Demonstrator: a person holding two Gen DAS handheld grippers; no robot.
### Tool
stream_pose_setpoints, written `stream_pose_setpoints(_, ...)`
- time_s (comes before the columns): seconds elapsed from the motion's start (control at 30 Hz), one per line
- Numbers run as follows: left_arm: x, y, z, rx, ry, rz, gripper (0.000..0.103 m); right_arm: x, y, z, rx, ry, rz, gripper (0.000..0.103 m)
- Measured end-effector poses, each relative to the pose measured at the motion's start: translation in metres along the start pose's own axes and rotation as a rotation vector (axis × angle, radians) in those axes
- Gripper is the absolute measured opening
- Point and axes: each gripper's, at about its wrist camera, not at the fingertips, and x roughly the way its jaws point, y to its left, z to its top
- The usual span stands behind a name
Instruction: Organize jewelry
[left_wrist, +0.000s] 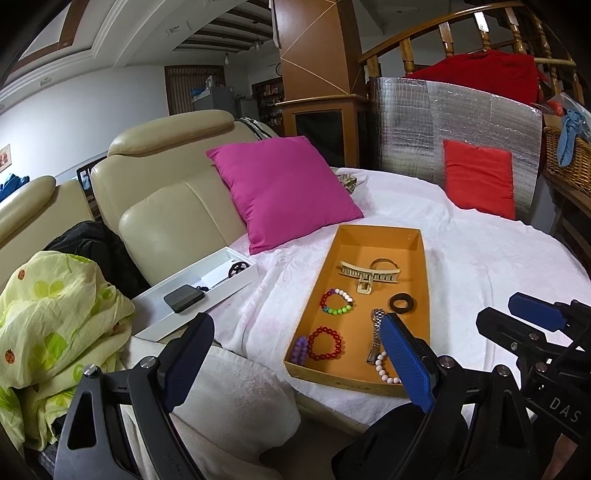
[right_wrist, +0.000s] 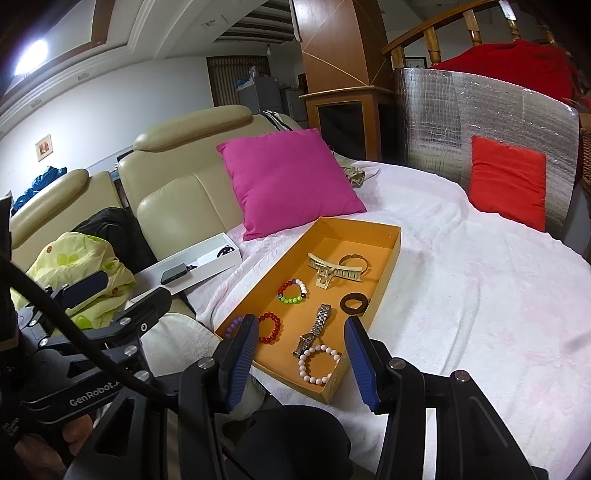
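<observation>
Your left tool (left_wrist: 295, 354) hangs near the tray's near-left corner, fingers spread wide with nothing between them. Your right tool (right_wrist: 301, 362) sits over the tray's near end, half spread and gripping nothing.

The orange tray (right_wrist: 395, 243) lies on the white-covered bed (right_wrist: 480, 295), and all the jewelry is inside it. Count four bead bracelets: a pale pink one (right_wrist: 319, 363) nearest, a purple one (left_wrist: 299, 349) at the near-left wall, a red one (left_wrist: 325, 343) just beside it, and a multicoloured one (left_wrist: 337, 301) farther in. One silver watch (right_wrist: 314, 330) lies between the red and pink bracelets, touching the pink. One black ring-shaped band (right_wrist: 354, 302) lies by the right wall. Toward the far end, one cream hair claw (left_wrist: 369, 275) overlaps one gold bangle (right_wrist: 354, 260).

Beyond the tray are two cushions: magenta (left_wrist: 284, 188) left, red (left_wrist: 480, 181) far right.
</observation>
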Motion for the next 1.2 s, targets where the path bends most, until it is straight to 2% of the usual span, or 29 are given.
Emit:
stream_pose_setpoints(0.73, 0.049, 0.019, -0.001, -0.048, 0.06, 0.019, 0.091, 0.048, 0.002, 0.002, -0.017, 0.075, -0.002, 0.052)
stream_pose_setpoints(1.2, 0.079, 0.022, 0.004, -0.06, 0.093, 0.005, 0.091, 0.076, 0.001, 0.01, -0.014, 0.115, -0.009, 0.052)
